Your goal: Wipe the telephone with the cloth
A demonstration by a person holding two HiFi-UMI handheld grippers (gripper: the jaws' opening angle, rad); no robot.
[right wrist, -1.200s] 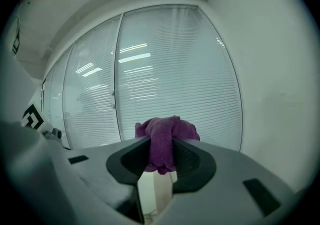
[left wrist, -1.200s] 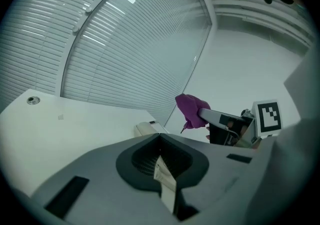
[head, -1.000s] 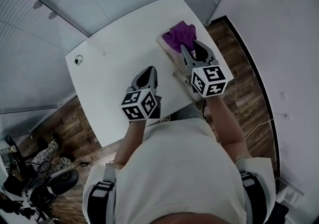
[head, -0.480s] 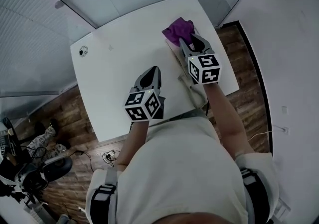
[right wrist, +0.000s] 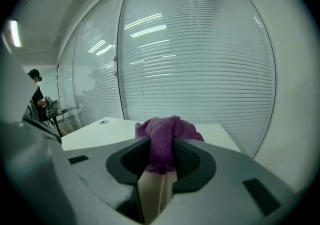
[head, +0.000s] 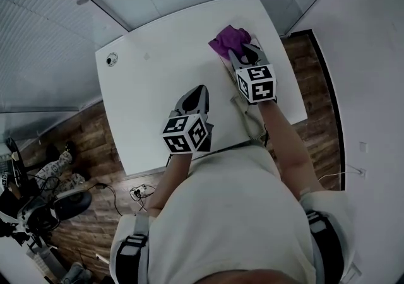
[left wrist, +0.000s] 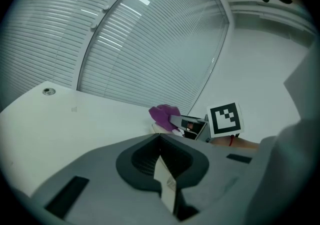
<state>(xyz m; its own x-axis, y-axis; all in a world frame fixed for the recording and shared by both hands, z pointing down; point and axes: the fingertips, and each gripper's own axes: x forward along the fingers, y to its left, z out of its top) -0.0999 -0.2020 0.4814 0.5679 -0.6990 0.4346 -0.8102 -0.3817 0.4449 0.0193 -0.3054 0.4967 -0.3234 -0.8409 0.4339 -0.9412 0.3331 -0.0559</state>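
My left gripper [head: 198,92] hangs closest to me over the near part of the white surface [head: 151,87]. Its jaws are pressed together with nothing between them. It points away from me across bare surface, well apart from the work on my right.

To its right lies the pale telephone [head: 246,115], close to the surface's right edge. Its long axis runs from the near edge away from me, with the far end leaning slightly left. My right gripper and its marker cube cover most of it, so I cannot tell which end is which.

My right gripper [head: 245,55] is over the telephone's far half and points the same way. Its jaws are clamped on the purple cloth [head: 228,40]. The cloth bunches out past the tips, above the telephone's far end. Whether it presses on the telephone I cannot tell.

Further off, near the far left corner, is a small round cable hole [head: 112,59]. Beyond the surface stands a glass wall with slatted blinds [right wrist: 200,59].
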